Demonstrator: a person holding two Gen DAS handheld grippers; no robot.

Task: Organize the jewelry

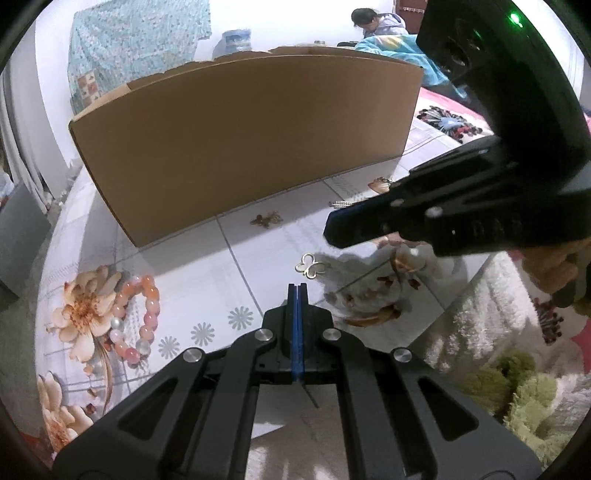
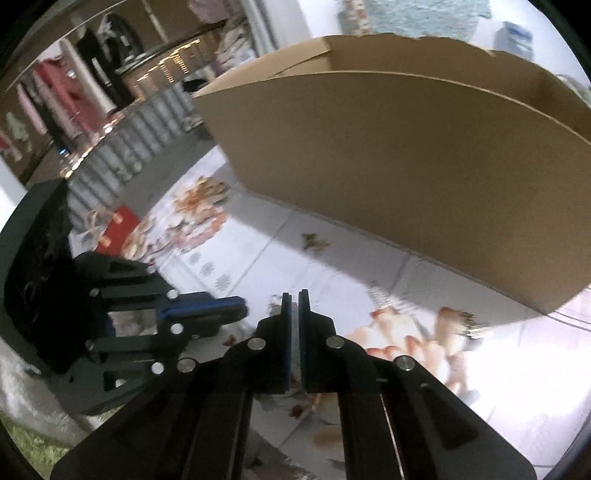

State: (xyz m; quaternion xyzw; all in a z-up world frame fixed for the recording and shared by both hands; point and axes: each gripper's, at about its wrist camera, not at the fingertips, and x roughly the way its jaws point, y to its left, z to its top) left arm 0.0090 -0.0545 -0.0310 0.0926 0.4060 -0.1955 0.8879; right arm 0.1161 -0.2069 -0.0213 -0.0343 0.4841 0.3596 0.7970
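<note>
My left gripper (image 1: 297,286) is shut and empty, low over the flowered tablecloth. A gold butterfly charm (image 1: 309,265) lies just beyond its tip. A pink bead bracelet (image 1: 136,318) lies to its left. A small bronze charm (image 1: 266,219) lies near the cardboard box (image 1: 236,140); it also shows in the right wrist view (image 2: 314,242). My right gripper (image 2: 294,294) has its jaws nearly together with a thin gap, nothing between them; in the left wrist view it (image 1: 334,230) hovers at right. A silver clip (image 2: 380,297) and another silver piece (image 2: 474,328) lie ahead of it, blurred.
The open cardboard box (image 2: 406,166) stands across the back of the table. A white fluffy cloth (image 1: 480,302) and green plush (image 1: 524,391) lie at the right edge. A person (image 1: 373,22) sits far behind. Clothes (image 2: 62,92) hang at far left.
</note>
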